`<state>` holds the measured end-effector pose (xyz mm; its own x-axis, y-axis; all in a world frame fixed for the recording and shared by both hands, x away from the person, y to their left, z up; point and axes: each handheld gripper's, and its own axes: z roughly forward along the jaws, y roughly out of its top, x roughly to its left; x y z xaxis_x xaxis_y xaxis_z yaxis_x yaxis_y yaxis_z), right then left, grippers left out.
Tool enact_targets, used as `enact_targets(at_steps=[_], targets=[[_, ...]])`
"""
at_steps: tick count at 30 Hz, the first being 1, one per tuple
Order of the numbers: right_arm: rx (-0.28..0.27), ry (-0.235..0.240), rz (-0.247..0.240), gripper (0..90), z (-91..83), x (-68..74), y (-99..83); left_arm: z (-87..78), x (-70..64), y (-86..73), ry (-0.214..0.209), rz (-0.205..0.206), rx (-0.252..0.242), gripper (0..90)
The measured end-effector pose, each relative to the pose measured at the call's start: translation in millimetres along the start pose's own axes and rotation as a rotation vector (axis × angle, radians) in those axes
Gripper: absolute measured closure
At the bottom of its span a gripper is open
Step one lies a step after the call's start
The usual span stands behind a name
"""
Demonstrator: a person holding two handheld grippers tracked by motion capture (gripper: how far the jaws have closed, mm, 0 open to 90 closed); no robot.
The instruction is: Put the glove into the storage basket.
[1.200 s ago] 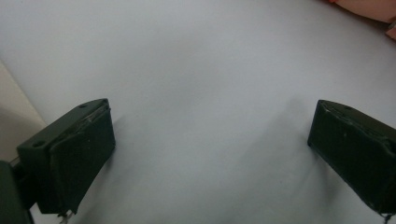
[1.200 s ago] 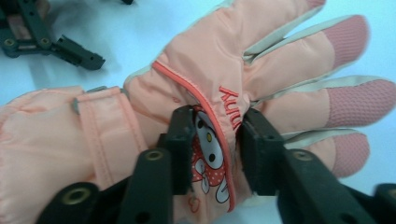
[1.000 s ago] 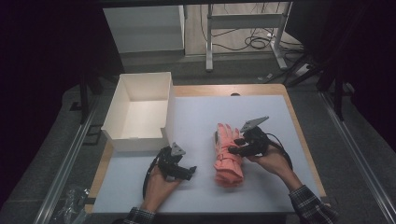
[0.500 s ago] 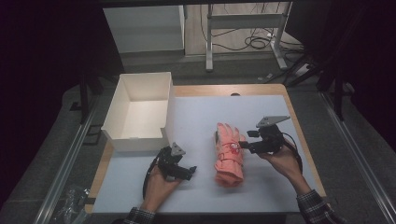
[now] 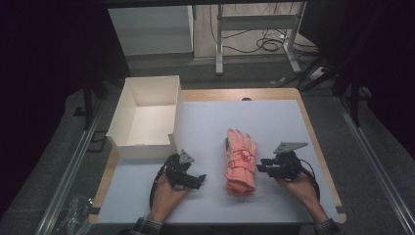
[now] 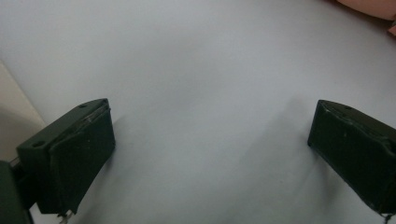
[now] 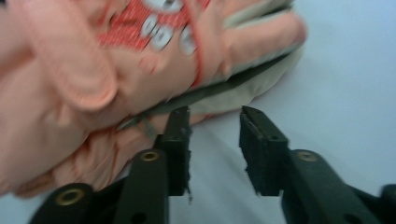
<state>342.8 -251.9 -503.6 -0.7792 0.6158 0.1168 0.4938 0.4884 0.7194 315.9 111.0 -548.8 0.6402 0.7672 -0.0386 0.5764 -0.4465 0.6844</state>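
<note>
Left tool (image 5: pixel 188 177): you hold its jaws spread wide over the bare white sheet, gripping nothing; in the left gripper view the two black pads stand far apart with only flat surface between them.
Right tool (image 5: pixel 266 166): your jaws are parted by a narrow gap and grip nothing; in the right gripper view the tips sit just at the edge of the gloves, the left tip very close to the fabric, though you cannot tell whether it touches.
Gloves (image 5: pixel 241 160): a stacked pair of pink knit gloves lies flat on the tabletop between your two hands, fingers pointing away from you, cuffs toward you.
Glove detail: a red patch with pale spots (image 7: pixel 159 23) shows on the upper glove; a cream-coloured layer (image 7: pixel 261 74) lies under the pink, soft and rounded.
Box (image 5: pixel 147 117): a white open-topped box, rectangular with thin walls, stands at the tabletop's far left corner, well apart from the gloves.
Tabletop (image 5: pixel 274 122): a smooth white sheet over a wooden board, its edge showing as a tan rim.
Obstruction: nothing lies between either tool and the gloves.
</note>
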Motion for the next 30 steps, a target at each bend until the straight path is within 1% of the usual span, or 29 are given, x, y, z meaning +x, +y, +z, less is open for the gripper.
enact_targets(at_steps=[1, 2, 3, 5, 6, 8, 10, 11, 13, 15, 17, 18, 21, 22, 24, 28, 30], targets=[[0.0, 0.0, 0.0, 67.7, 0.0, 0.0, 0.0, 0.0, 0.0, 0.0, 0.0, 0.0, 0.0, 0.5], [0.001, 0.012, -0.005, 71.9, 2.0, 4.8, -6.5, 0.0, 0.0, 0.0, 0.0, 0.0, 0.0, 0.5], [0.006, 0.018, -0.005, 73.2, 2.7, 6.7, -8.5, 0.0, 0.0, 0.0, 0.0, 0.0, 0.0, 0.5], [0.009, 0.027, -0.009, 74.1, 4.1, 9.3, -11.1, 0.0, 0.0, 0.0, 0.0, 0.0, 0.0, 0.5], [0.018, 0.041, -0.022, 74.9, 7.7, 15.5, -16.1, 0.0, 0.0, 0.0, 0.0, 0.0, 0.0, 0.5], [0.019, 0.034, -0.034, 75.8, 10.6, 21.0, -19.0, 0.0, 0.0, 0.0, 0.0, 0.0, 0.0, 0.5], [0.017, 0.028, -0.043, 75.8, 11.2, 22.1, -19.7, 0.0, 0.0, 0.0, 0.0, 0.0, 0.0, 0.5], [0.013, 0.039, -0.041, 75.8, 11.8, 24.2, -20.8, 0.0, 0.0, 0.0, 0.0, 0.0, 0.0, 0.5], [0.013, 0.043, -0.04, 75.8, 12.5, 25.1, -21.0, 0.0, 0.0, 0.0, 0.0, 0.0, 0.0, 0.5], [0.021, 0.058, -0.045, 75.7, 16.5, 28.9, -21.7, 0.0, 0.0, 0.0, 0.0, 0.0, 0.0, 0.5], [0.017, 0.049, -0.047, 75.7, 17.4, 31.3, -21.9, 0.0, 0.0, 0.0, 0.0, 0.0, 0.0, 0.5], [0.016, 0.051, -0.055, 75.6, 19.7, 34.3, -20.4, 0.0, 0.0, 0.0, 0.0, 0.0, 0.0, 0.5], [0.012, 0.056, -0.059, 75.5, 22.4, 37.3, -19.1, 0.1, 0.0, 0.0, 0.0, 0.0, 0.0, 0.5], [0.012, 0.057, -0.069, 74.9, 25.3, 40.0, -17.3, 0.1, 0.0, 0.0, 0.0, 0.0, -0.001, 0.5], [0.014, 0.059, -0.069, 74.7, 26.5, 41.5, -16.3, 0.1, 0.0, 0.0, 0.0, -0.001, -0.001, 0.5], [0.015, 0.06, -0.083, 73.1, 32.1, 46.1, -12.3, 0.0, 0.0, 0.0, 0.0, 0.0, 0.0, 0.5], [0.015, 0.065, -0.08, 72.8, 34.3, 47.9, -10.9, 0.0, 0.0, 0.0, 0.0, 0.0, 0.0, 0.5]])
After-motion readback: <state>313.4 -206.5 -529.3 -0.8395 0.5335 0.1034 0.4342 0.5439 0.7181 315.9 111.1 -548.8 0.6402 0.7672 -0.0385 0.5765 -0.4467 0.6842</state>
